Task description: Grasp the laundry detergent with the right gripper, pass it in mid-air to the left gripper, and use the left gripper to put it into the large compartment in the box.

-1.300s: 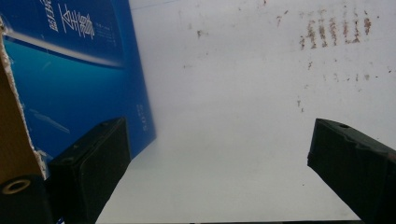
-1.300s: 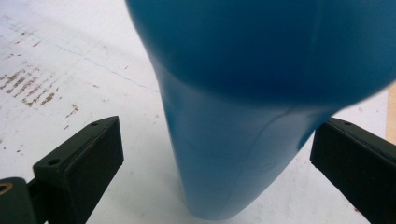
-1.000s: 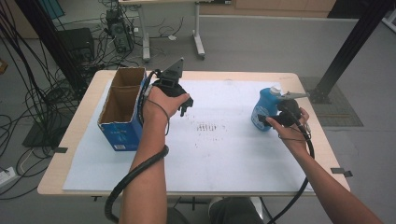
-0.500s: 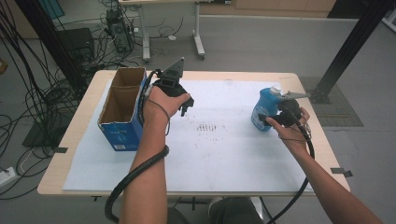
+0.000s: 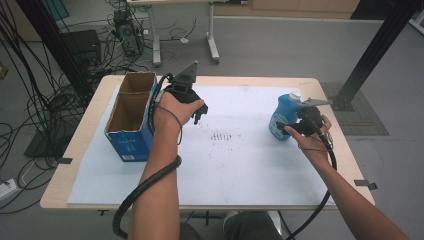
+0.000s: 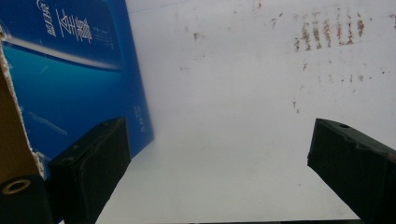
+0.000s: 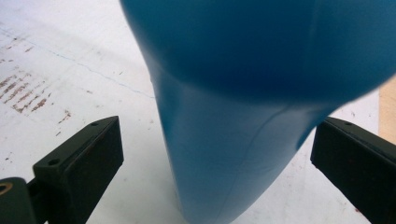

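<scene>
Blue bottle point(image 7: 224, 140) stands upright at the counter's right side, framed between the wide-spread jaws of the right gripper point(image 5: 292, 127), not yet clamped. Smooth plastic, judged slippery and light; best taken at the narrow waist. Left gripper point(image 6: 219, 168) is held wide, empty, beside the open cardboard box point(image 5: 131, 117). White sheet point(image 5: 235, 165) is stained left of the bottle; cables are seen on the floor beyond.

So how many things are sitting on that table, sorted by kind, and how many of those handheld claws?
Cardboard box, open-topped, blue outside: 1
Blue bottle with pale cap: 1
White sheet covering the table: 1
Handheld grippers: 2, the left gripper and the right gripper, both open
Total: 5
</scene>
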`<state>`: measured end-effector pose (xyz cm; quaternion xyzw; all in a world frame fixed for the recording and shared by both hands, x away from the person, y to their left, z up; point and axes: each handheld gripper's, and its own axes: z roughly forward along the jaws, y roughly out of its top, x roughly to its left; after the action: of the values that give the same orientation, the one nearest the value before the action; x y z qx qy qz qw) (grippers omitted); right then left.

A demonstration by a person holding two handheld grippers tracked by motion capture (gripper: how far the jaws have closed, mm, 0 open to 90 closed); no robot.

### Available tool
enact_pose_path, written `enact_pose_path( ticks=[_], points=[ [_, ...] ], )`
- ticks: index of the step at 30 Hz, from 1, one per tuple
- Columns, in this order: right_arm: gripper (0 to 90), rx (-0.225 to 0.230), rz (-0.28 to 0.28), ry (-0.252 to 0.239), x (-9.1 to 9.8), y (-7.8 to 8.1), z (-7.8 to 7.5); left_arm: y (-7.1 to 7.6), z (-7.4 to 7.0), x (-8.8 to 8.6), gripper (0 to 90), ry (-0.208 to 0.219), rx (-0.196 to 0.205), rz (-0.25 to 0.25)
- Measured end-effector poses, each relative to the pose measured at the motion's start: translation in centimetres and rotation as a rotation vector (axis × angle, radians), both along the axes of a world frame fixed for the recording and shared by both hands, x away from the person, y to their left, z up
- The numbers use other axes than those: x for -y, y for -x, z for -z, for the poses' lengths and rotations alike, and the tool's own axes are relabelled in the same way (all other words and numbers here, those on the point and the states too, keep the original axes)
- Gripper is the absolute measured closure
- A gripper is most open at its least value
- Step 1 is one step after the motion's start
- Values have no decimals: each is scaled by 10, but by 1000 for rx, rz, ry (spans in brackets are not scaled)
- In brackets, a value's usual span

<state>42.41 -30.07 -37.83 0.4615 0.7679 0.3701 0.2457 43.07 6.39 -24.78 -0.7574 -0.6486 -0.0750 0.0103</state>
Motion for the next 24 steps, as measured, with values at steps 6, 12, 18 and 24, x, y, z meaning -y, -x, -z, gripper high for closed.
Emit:
enact_pose_path(
  ticks=[6, 12, 18, 24],
  points=[
    [23, 1, -5, -1, 0, 0, 0, -1, 0, 0, 64, 1, -2, 0],
    [22, 3, -5, 0, 0, 0, 0, -1, 0, 0, 64, 0, -2, 1],
    [22, 5, -6, 0, 0, 0, -1, 0, -1, -1, 64, 1, 1, 0],
    [23, 9, -9, 3, 0, 0, -1, 0, -1, -1, 64, 0, 2, 2]
  ],
)
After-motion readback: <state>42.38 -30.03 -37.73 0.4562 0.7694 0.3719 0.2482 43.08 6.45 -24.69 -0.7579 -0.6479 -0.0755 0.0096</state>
